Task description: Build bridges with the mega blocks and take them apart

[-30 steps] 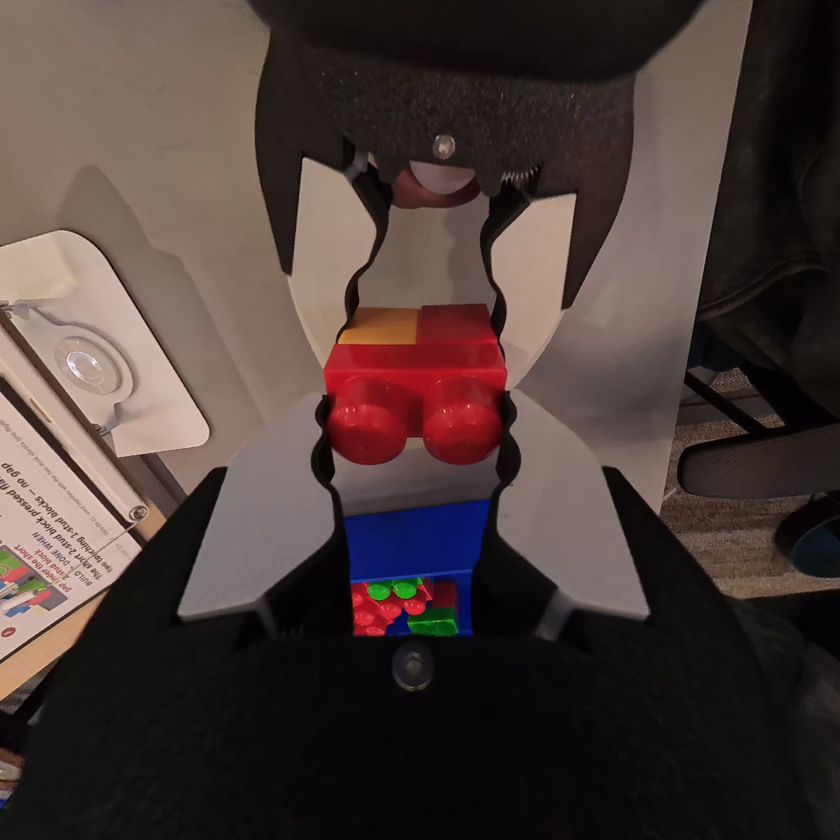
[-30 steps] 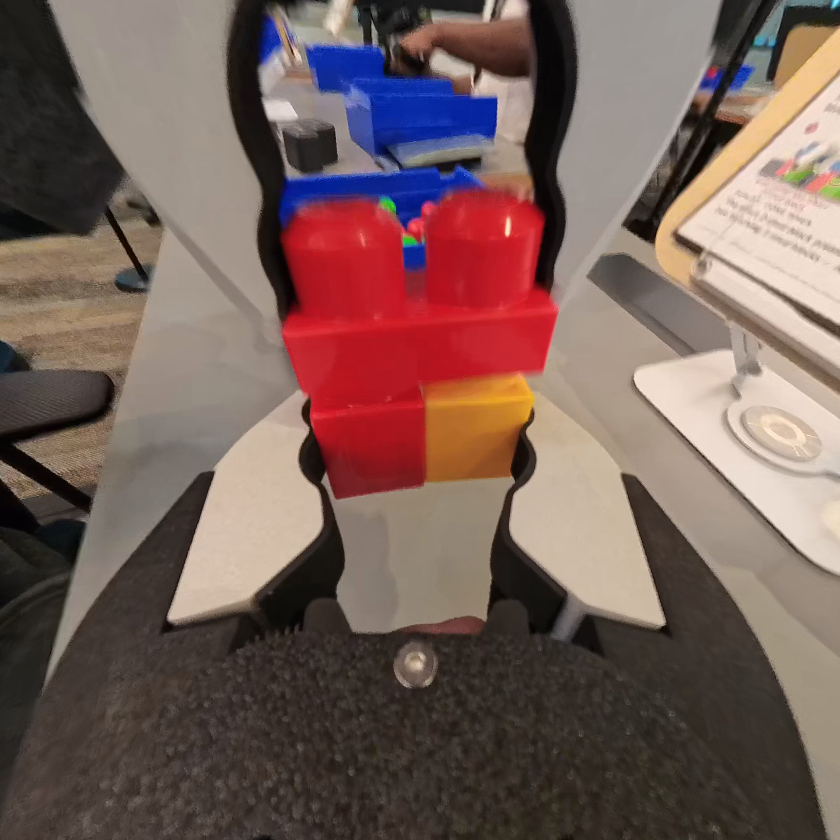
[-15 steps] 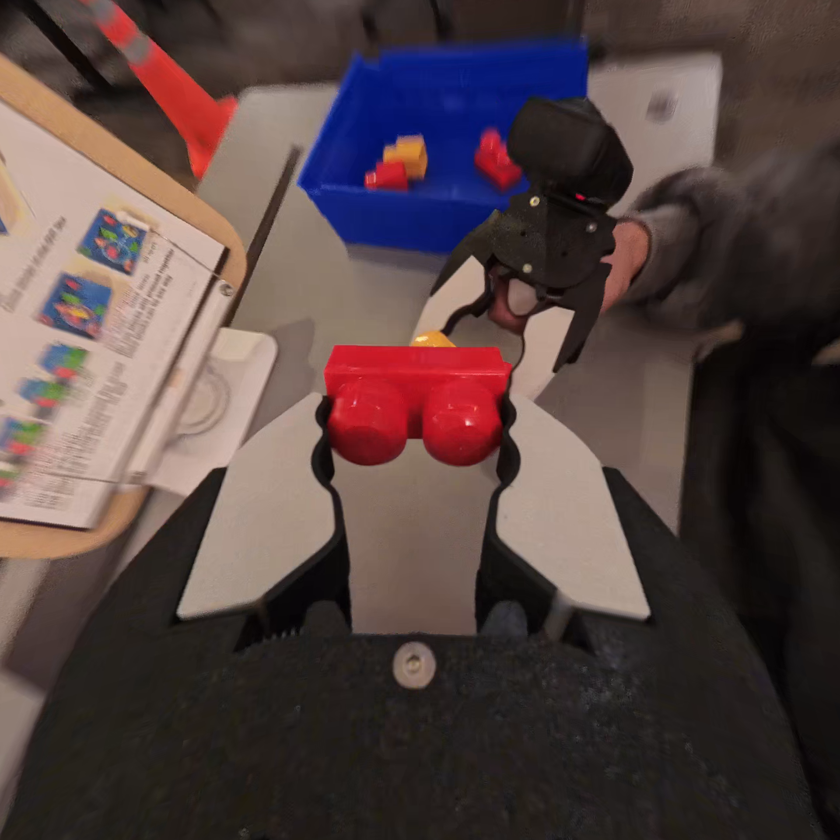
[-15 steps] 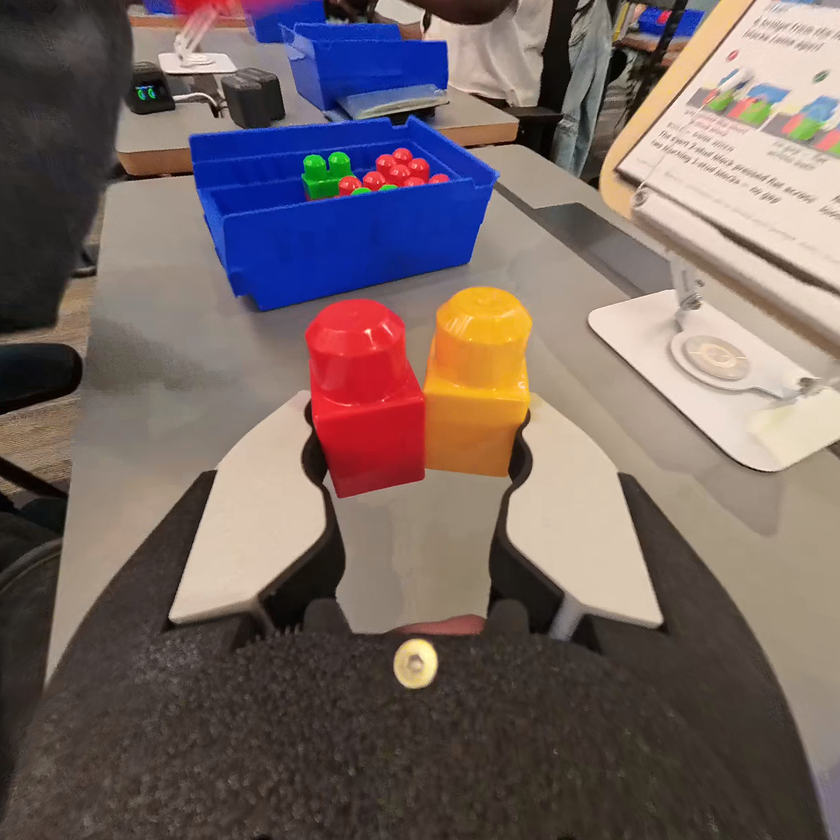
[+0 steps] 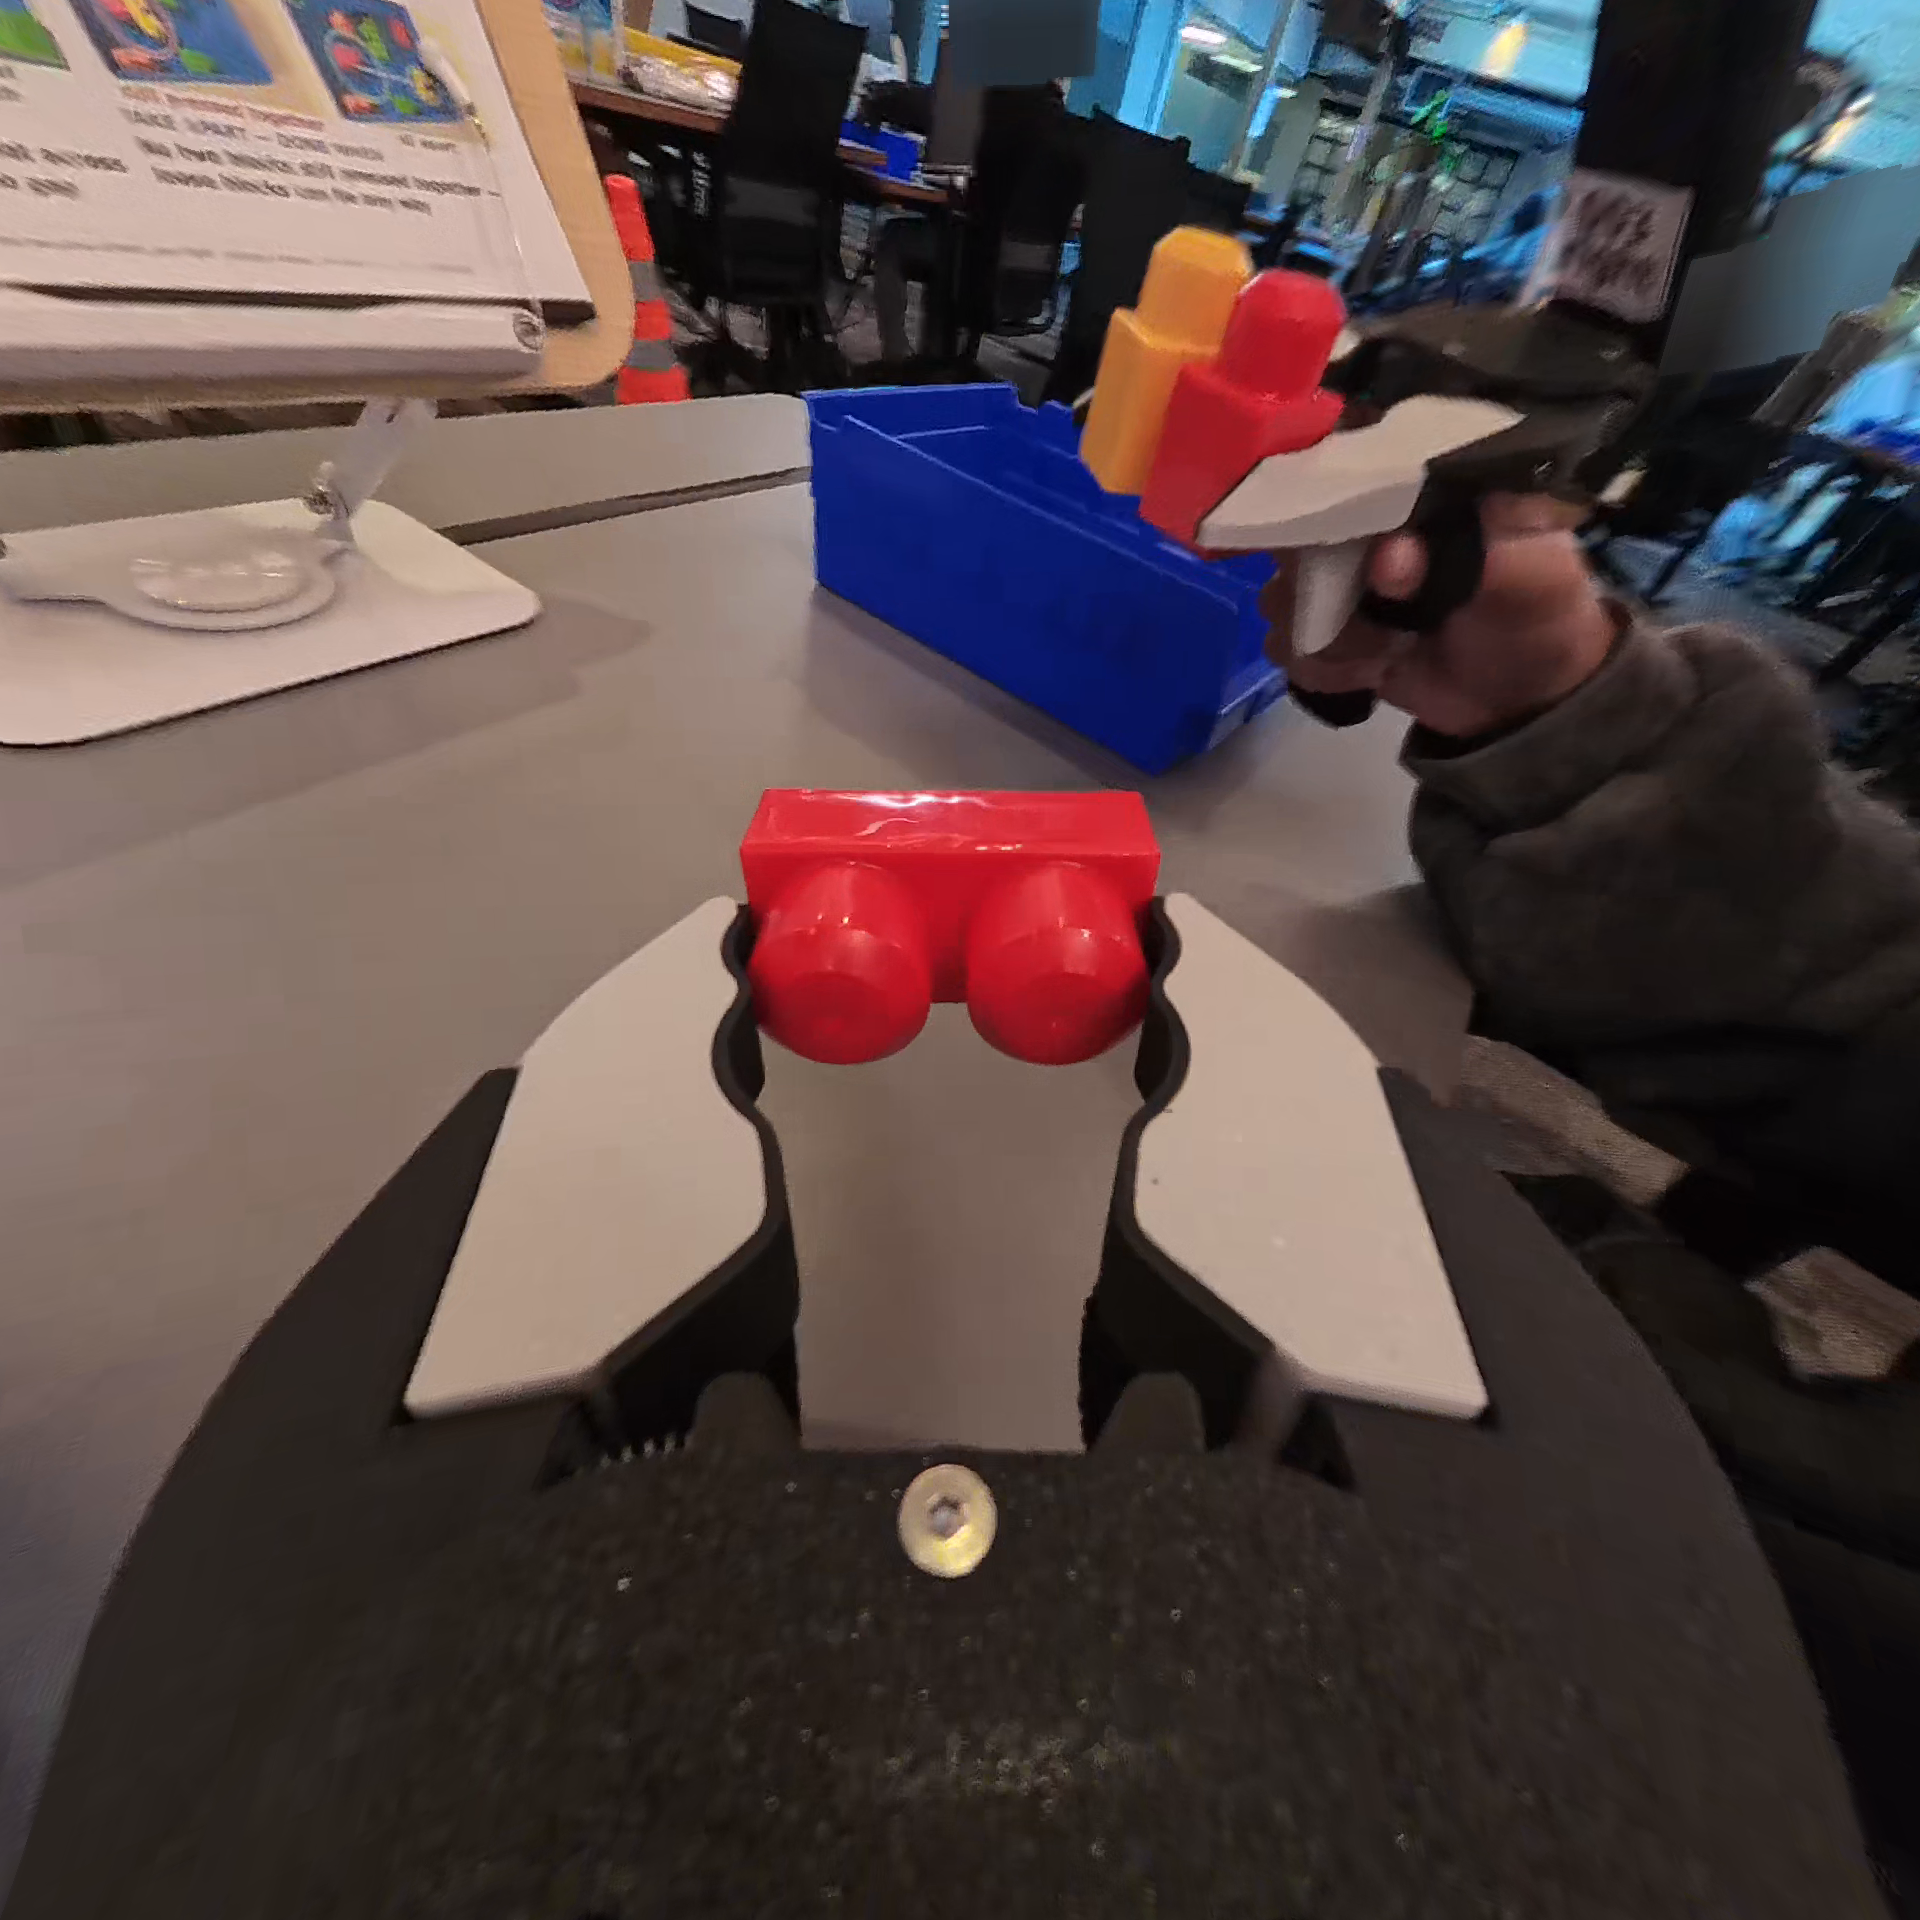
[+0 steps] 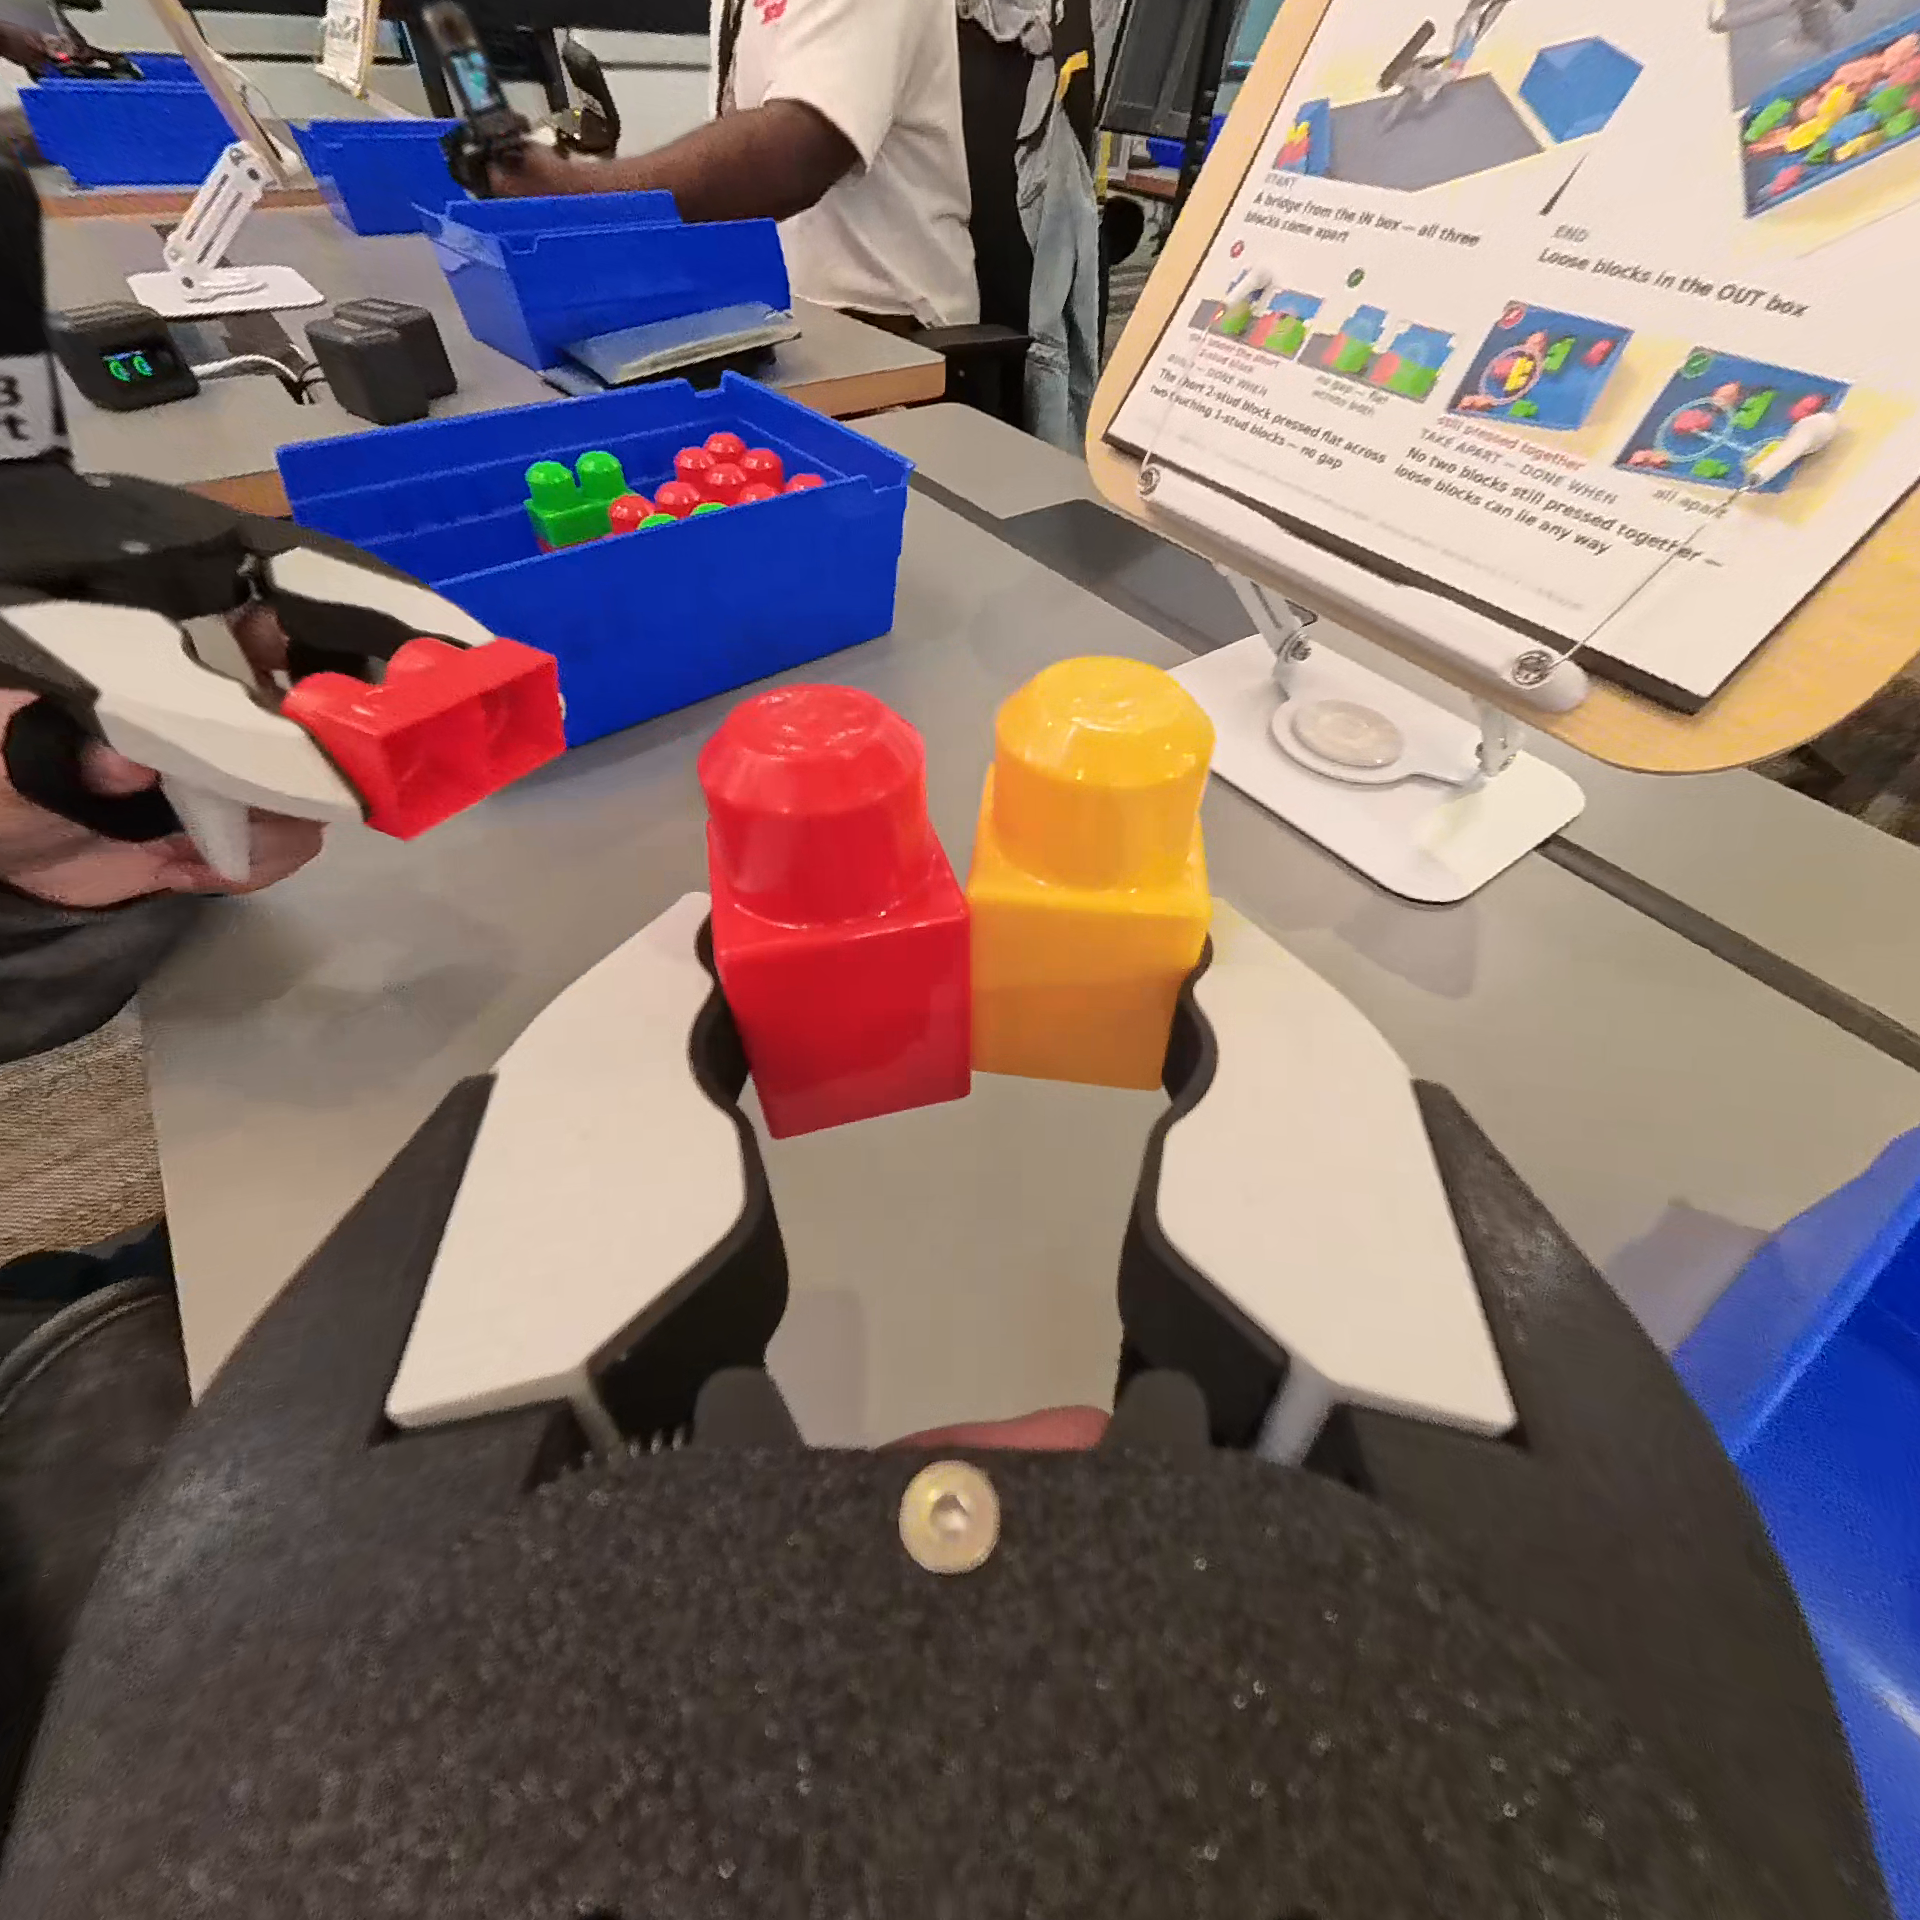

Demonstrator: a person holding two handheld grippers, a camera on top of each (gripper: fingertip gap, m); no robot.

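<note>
**A:** What is nearest in the left wrist view?

**B:** The left claw (image 5: 948,961) is closed on a red two-stud block (image 5: 948,904). The block lies on its side, both rounded studs pointing back at the camera, a pale finger (image 5: 623,1122) pressed on each side. It is held in the air above the grey bench (image 5: 364,883).

**A:** And the right wrist view?

**B:** The right claw (image 6: 961,997) grips two one-stud blocks squeezed side by side: a red single block (image 6: 831,935) on the left and an orange single block (image 6: 1091,904) on the right. Both stand studs up, tilting slightly apart at the top, also clear of the bench.

**A:** How are the hands posed?

**B:** In the right wrist view the left claw reaches in from the left edge, level, the hollow underside of its block facing right. In the left wrist view the right claw is raised at the far right, angled upward, held by a hand (image 5: 1455,644) in a dark sleeve.

**A:** What lies farther off?

**B:** A blue bin (image 6: 665,623) on the bench holds green and red blocks (image 6: 665,488). To the right, an instruction board (image 6: 1507,343) leans on a white stand (image 6: 1403,769). Beyond, a person in a white shirt (image 6: 852,145) stands at another bench.
</note>
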